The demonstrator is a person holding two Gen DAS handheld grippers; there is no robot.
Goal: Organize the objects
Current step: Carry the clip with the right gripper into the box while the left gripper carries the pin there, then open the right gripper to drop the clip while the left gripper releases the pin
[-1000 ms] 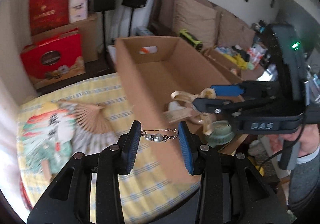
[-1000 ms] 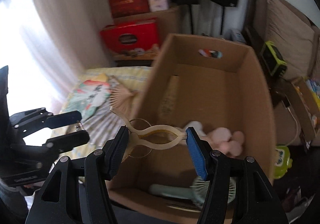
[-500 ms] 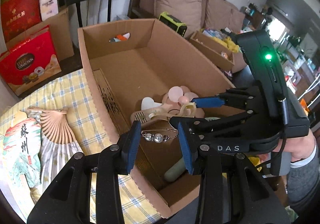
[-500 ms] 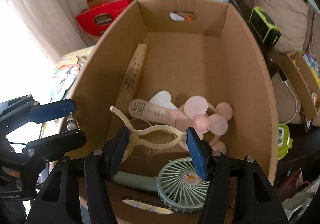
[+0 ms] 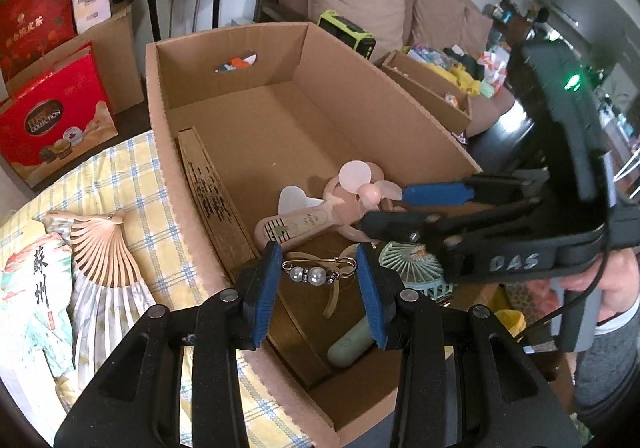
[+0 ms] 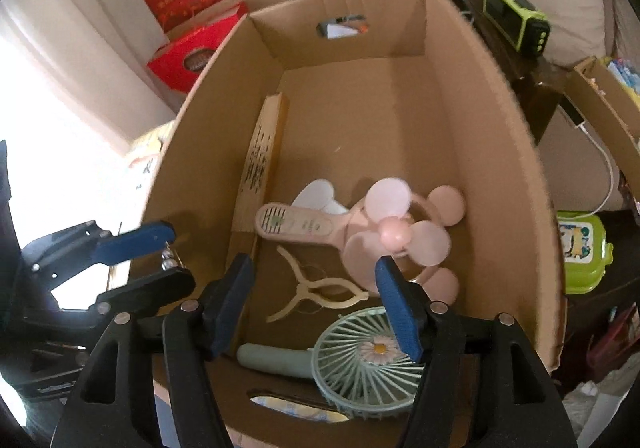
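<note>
My left gripper [image 5: 318,268] is shut on a pearl safety-pin brooch [image 5: 308,275] and holds it over the near end of the open cardboard box [image 5: 160,120]. The right gripper [image 6: 314,268] hangs over the same end; its jaws are opening with nothing between them. Below it a cream hair clip [image 6: 316,290] lies loose on the box floor. Around the clip lie a pink hand fan [image 6: 400,232], a green hand fan [image 6: 368,356] and a folded wooden fan [image 6: 262,156]. In the right wrist view the left gripper [image 6: 172,260] shows at the box's left wall.
Open paper fans [image 5: 100,236] lie on a yellow checked cloth [image 5: 132,168] left of the box. Red gift boxes [image 5: 48,116] stand behind it. A second cardboard box [image 5: 428,92] and a sofa are at the right, and a green lunchbox [image 6: 580,252] sits beside the box.
The right gripper has let go of the cream hair clip, which now lies on the box floor. Both grippers have come lower over the box. The left still holds the brooch.
</note>
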